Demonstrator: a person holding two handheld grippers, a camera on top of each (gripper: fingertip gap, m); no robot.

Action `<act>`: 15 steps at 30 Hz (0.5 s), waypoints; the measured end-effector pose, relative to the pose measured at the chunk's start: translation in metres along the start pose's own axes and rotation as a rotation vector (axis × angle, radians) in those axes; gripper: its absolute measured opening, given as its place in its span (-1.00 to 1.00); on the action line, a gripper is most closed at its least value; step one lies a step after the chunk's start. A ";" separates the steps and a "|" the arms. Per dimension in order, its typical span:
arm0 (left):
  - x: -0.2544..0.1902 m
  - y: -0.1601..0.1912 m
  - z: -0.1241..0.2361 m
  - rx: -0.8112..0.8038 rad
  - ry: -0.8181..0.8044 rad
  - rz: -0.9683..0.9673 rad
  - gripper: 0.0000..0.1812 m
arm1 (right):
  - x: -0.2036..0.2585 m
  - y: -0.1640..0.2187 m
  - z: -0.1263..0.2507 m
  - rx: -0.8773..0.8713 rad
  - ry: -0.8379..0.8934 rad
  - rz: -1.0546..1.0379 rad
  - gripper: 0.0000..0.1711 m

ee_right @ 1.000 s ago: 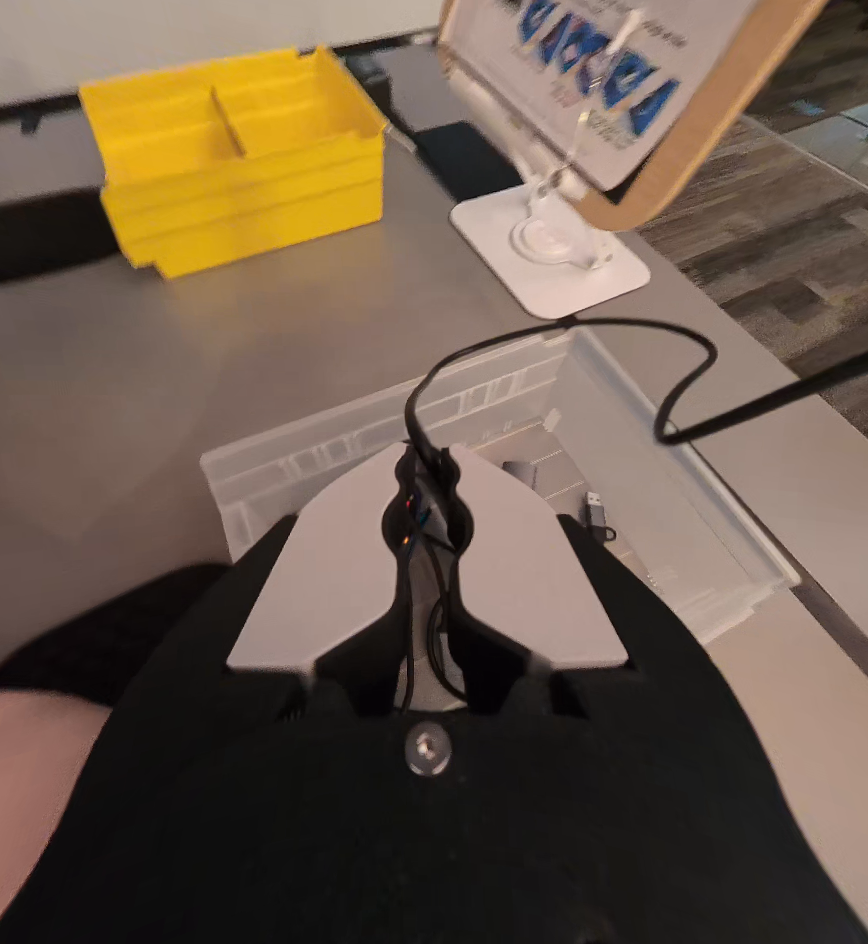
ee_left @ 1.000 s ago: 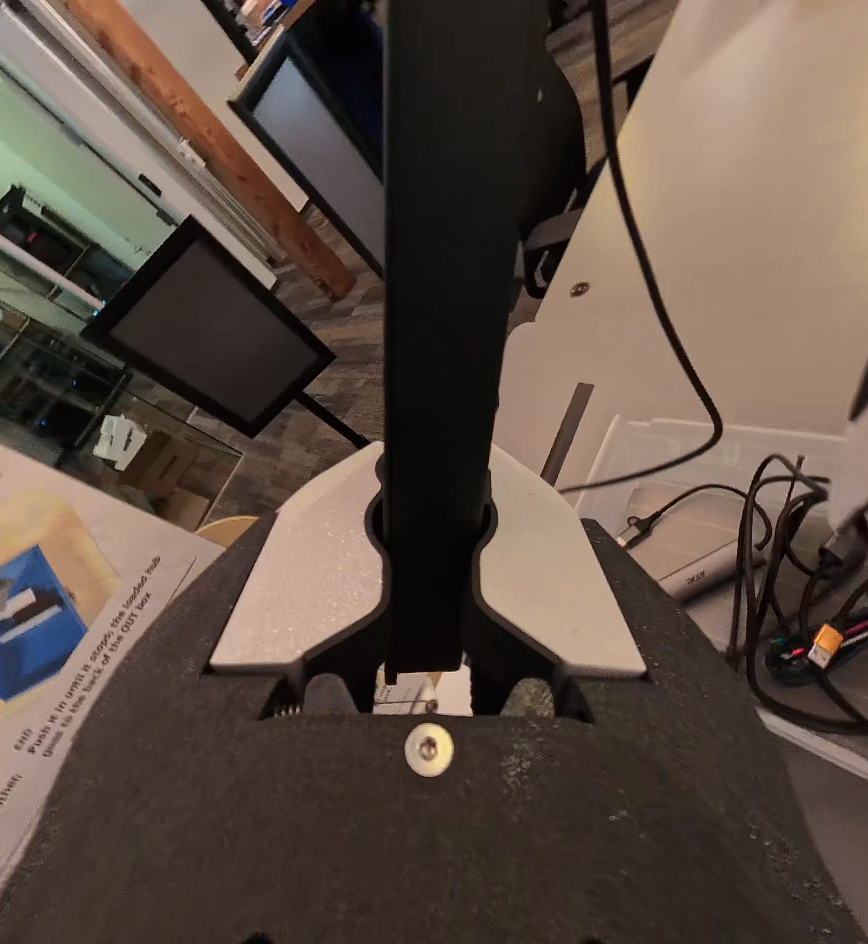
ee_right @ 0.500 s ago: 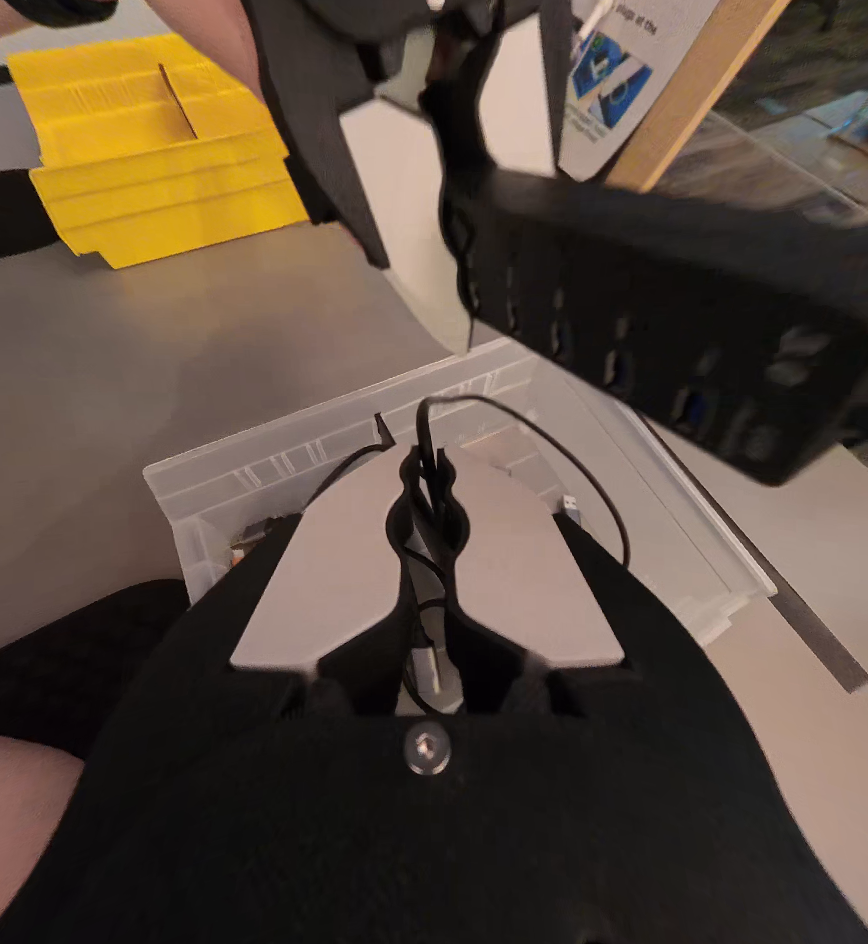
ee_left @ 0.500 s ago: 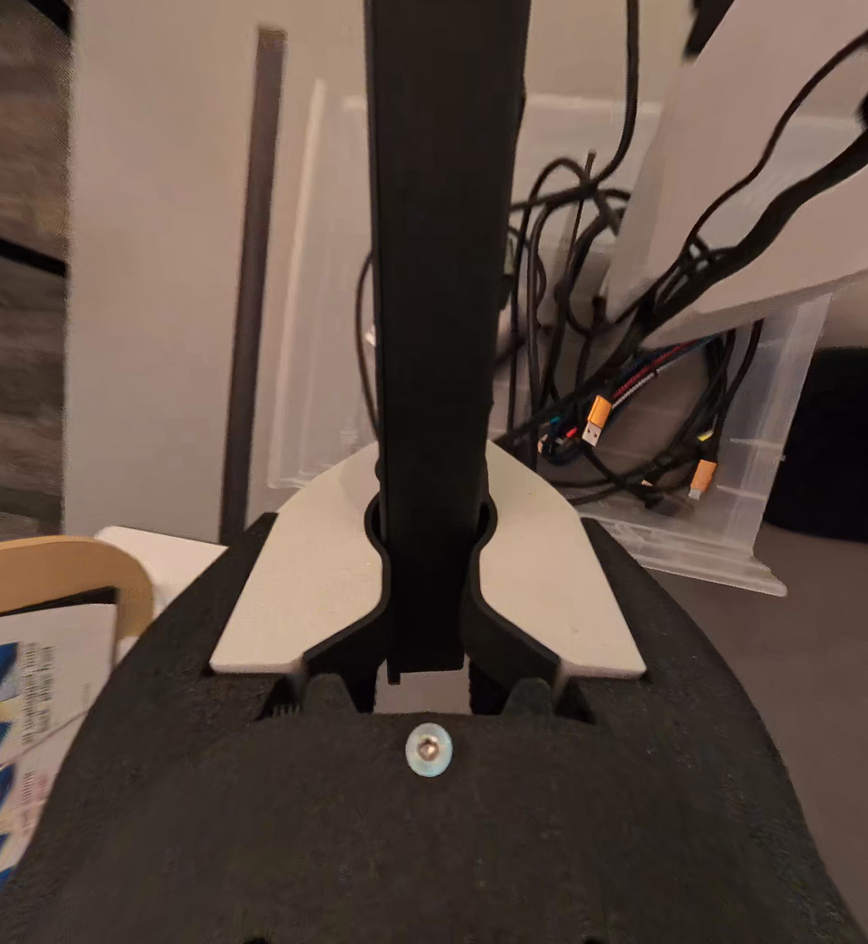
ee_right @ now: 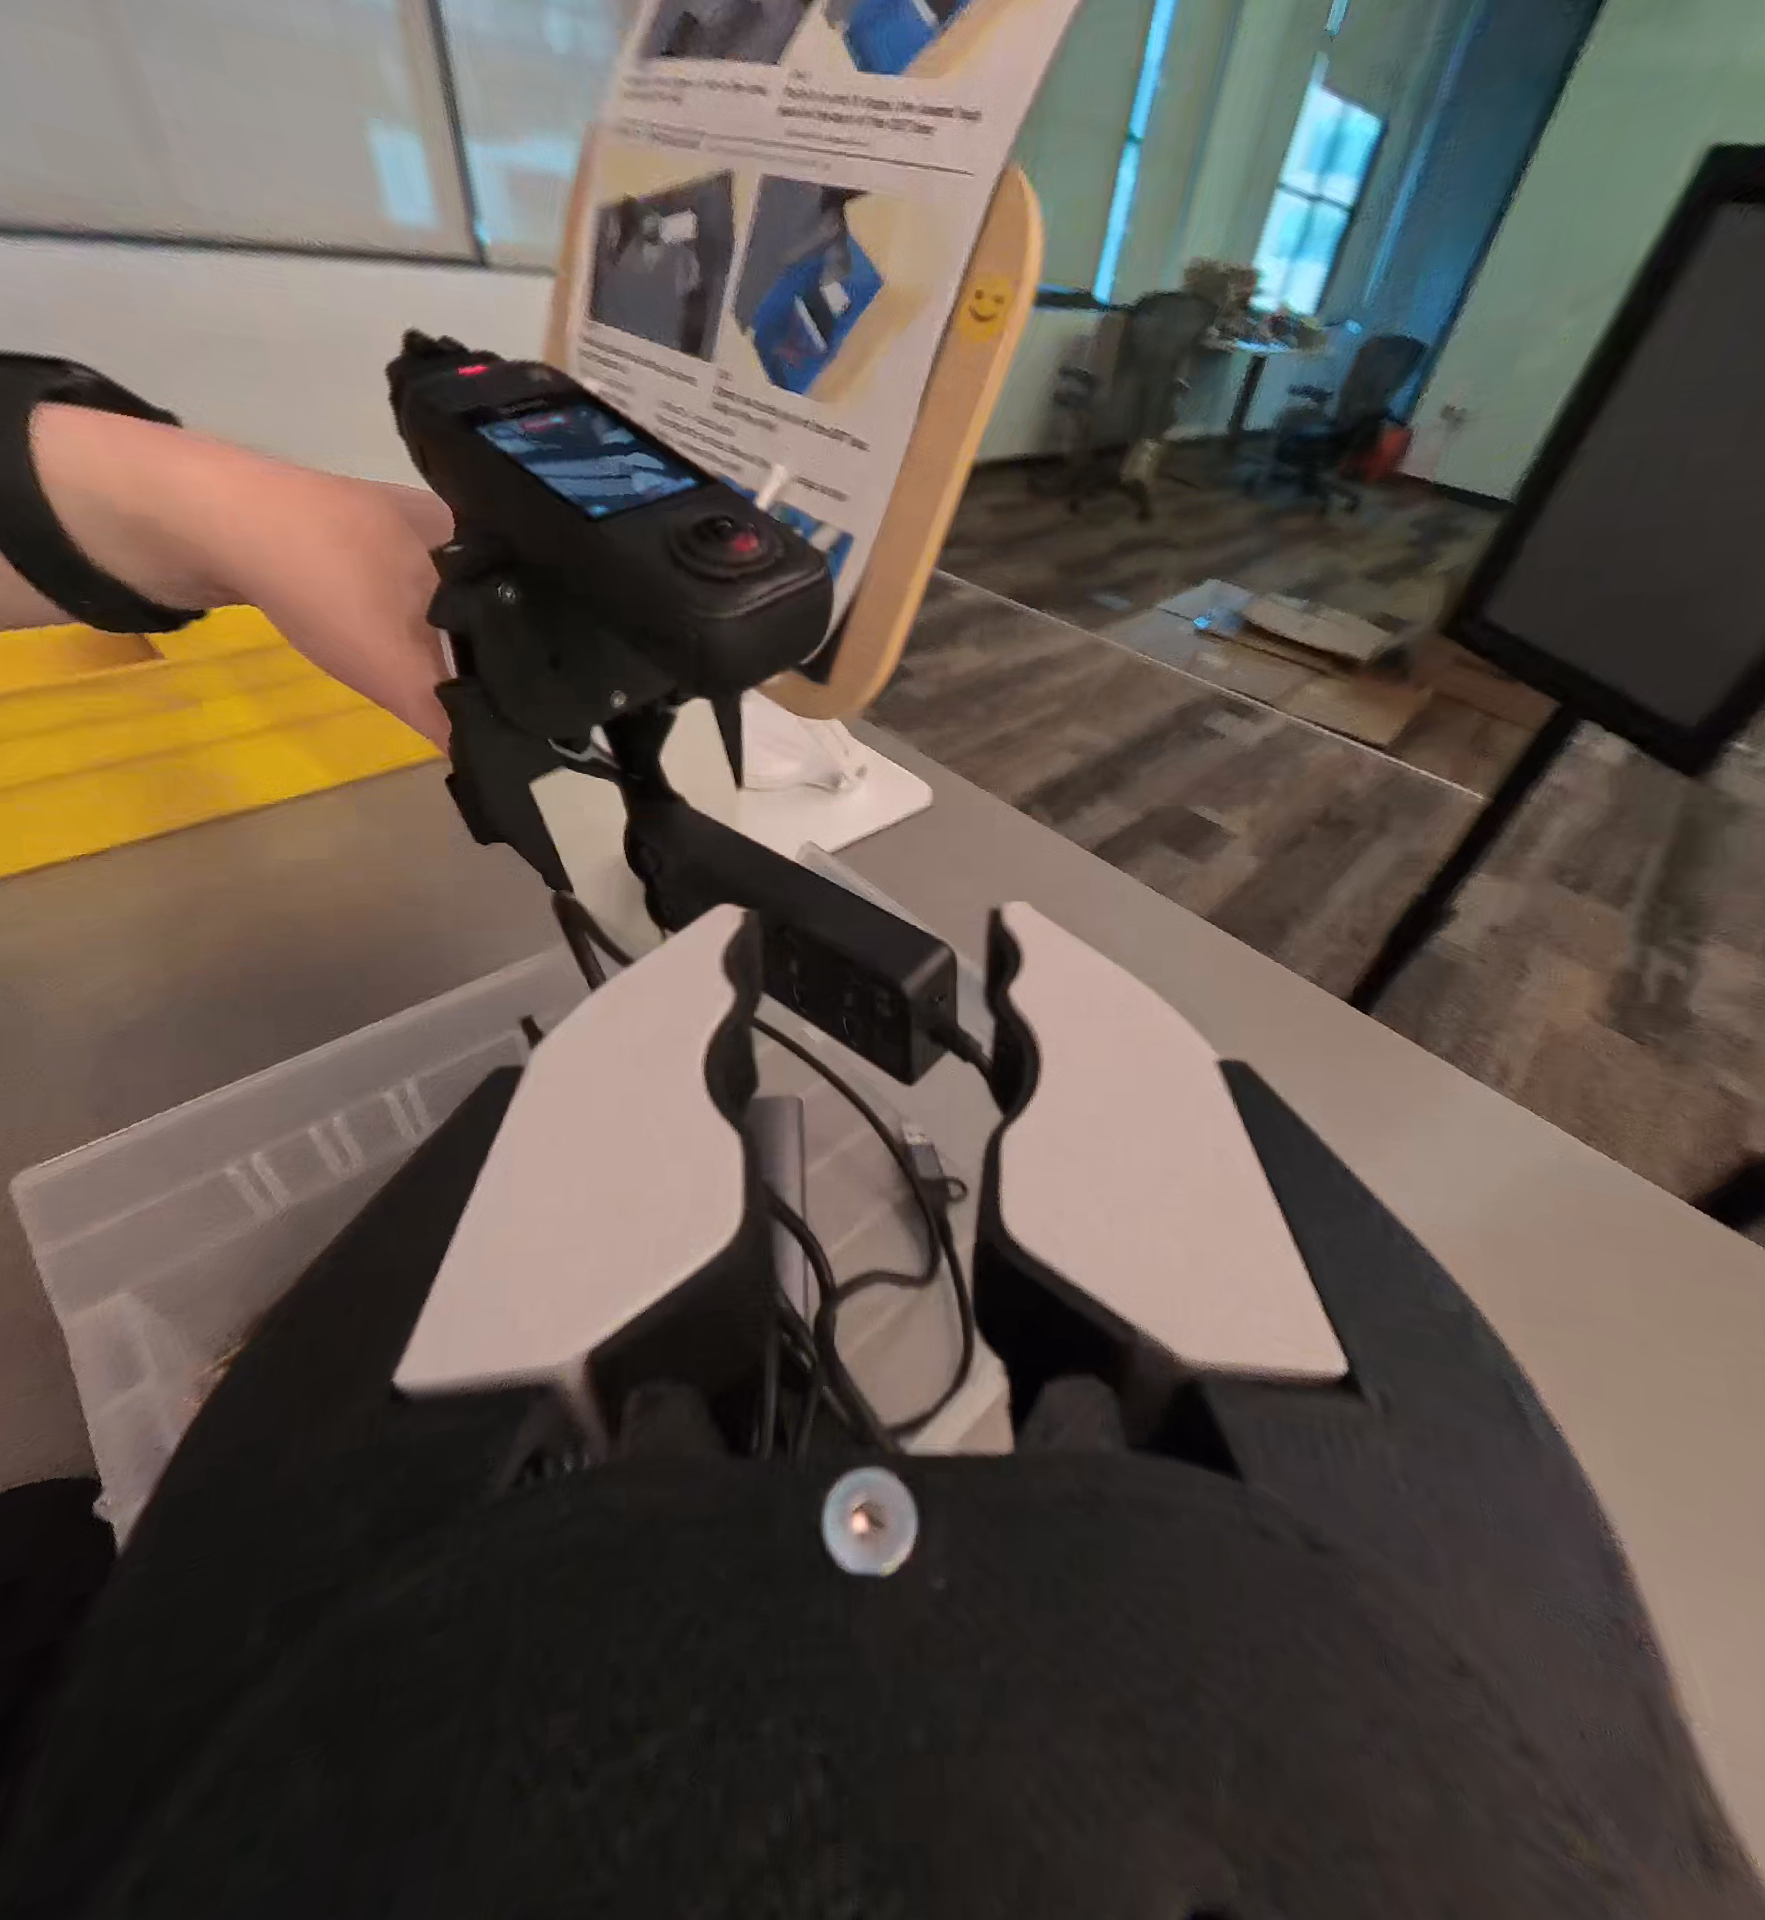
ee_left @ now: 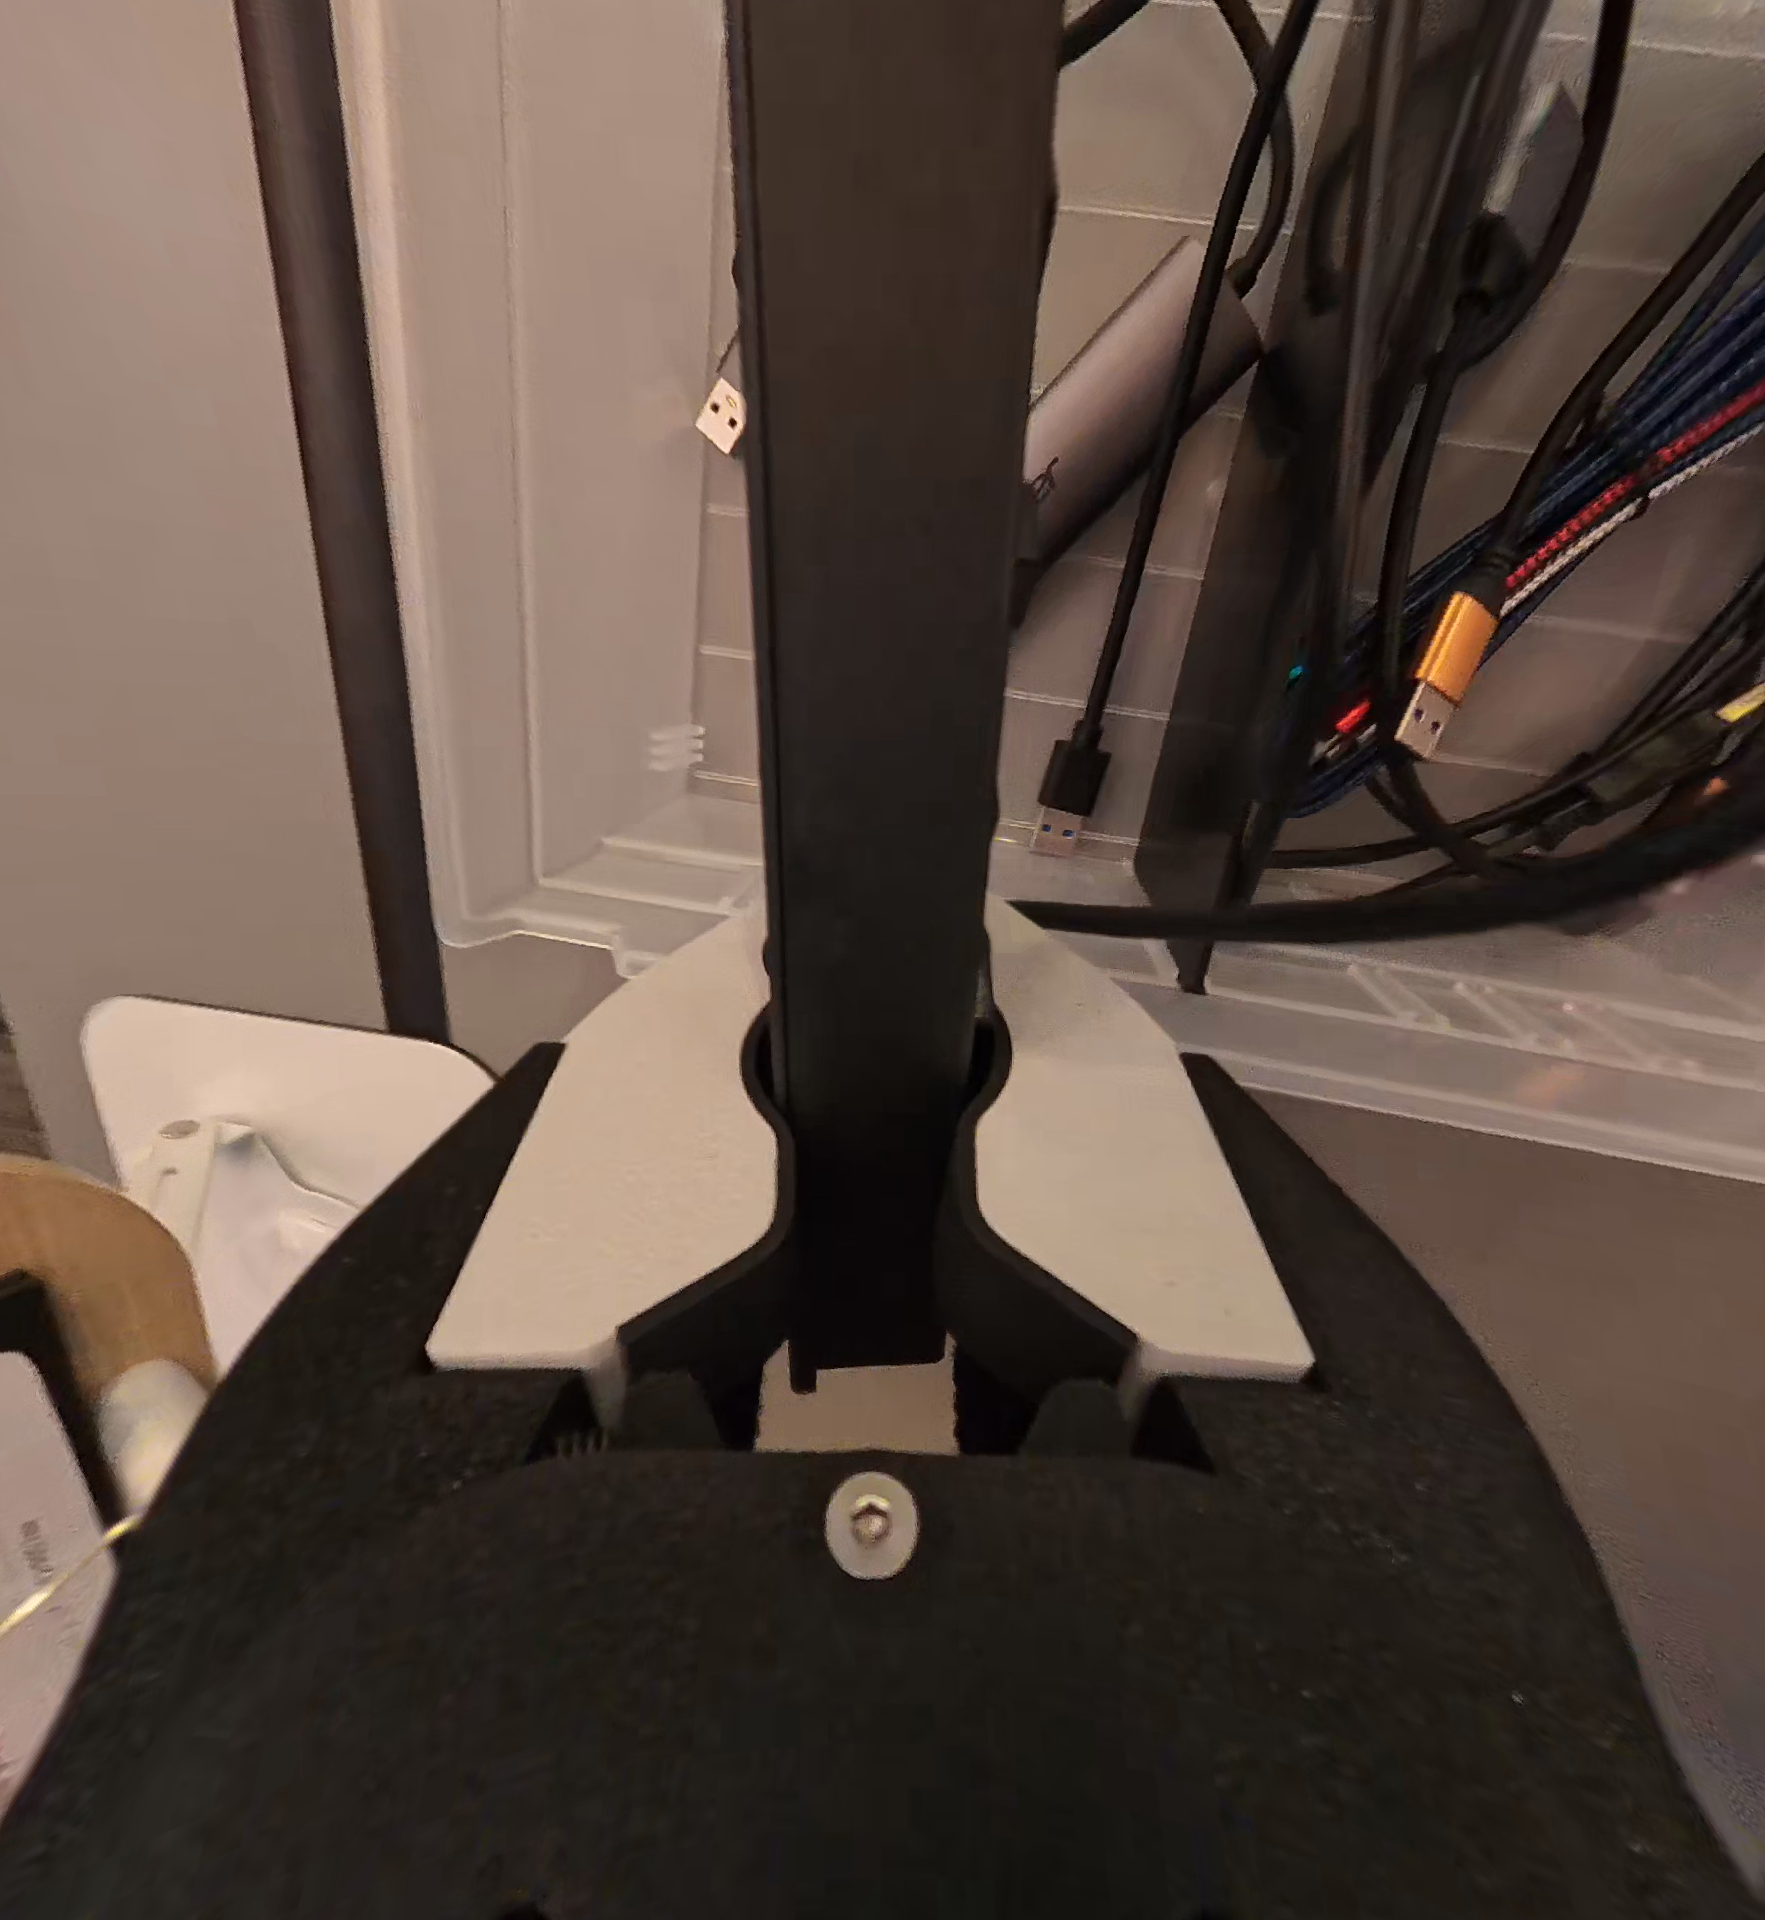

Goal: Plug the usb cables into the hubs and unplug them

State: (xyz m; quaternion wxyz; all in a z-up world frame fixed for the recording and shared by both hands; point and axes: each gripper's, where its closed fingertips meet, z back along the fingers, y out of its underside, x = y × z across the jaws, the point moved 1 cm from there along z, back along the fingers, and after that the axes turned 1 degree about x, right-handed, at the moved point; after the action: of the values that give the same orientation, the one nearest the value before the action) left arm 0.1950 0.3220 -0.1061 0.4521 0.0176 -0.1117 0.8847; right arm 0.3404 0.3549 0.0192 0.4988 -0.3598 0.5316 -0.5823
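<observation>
Left gripper [ee_left: 878,997]: my fingers are clamped on the black USB hub [ee_left: 883,520], which stands out straight ahead of them.
Black USB hub, look: a long, flat, matte black bar; from my right wrist view [ee_right: 847,987] its side shows a row of small ports and a thin black lead running out of its far end.
Black USB hub, place: in the air above the clear plastic bin [ee_left: 587,727], its free end toward my right gripper [ee_right: 867,971].
Right gripper: my fingers are spread apart with nothing between them; the hub's end sits just beyond their tips.
Clear plastic bin: on the grey table [ee_right: 182,966], directly below both grippers.
USB cables [ee_left: 1584,582]: a loose tangle in the bin, black, blue-braided and red-and-white braided; one has an orange-sleeved plug [ee_left: 1439,675], another a black plug with a blue insert [ee_left: 1065,800].
Grey hub [ee_left: 1127,416]: a slim metallic bar lying in the bin, partly behind the black one.
My left hand [ee_right: 265,561]: wrapped on the left gripper's handle, a black band at the wrist.
Yellow tray [ee_right: 109,727]: on the table behind that hand.
Instruction board [ee_right: 816,312]: wood-edged, on a white stand at the table's edge.
</observation>
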 end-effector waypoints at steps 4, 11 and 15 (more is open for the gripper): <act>0.004 0.002 0.006 -0.028 -0.083 -0.140 -0.71 | 0.006 0.017 -0.025 -0.024 -0.140 -0.056 -0.40; -0.002 0.000 0.017 -0.053 -0.136 -0.290 -0.70 | 0.027 0.051 -0.052 0.265 -0.146 0.174 -0.61; 0.006 0.001 0.029 -0.120 -0.183 -0.245 -0.65 | 0.035 0.045 -0.050 0.286 -0.158 0.203 -0.66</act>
State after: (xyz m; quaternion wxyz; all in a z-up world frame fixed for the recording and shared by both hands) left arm 0.1888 0.3201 -0.0775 0.5446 0.0846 -0.2023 0.8095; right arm 0.2936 0.3373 -0.0377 0.6412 -0.2746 0.4361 -0.5686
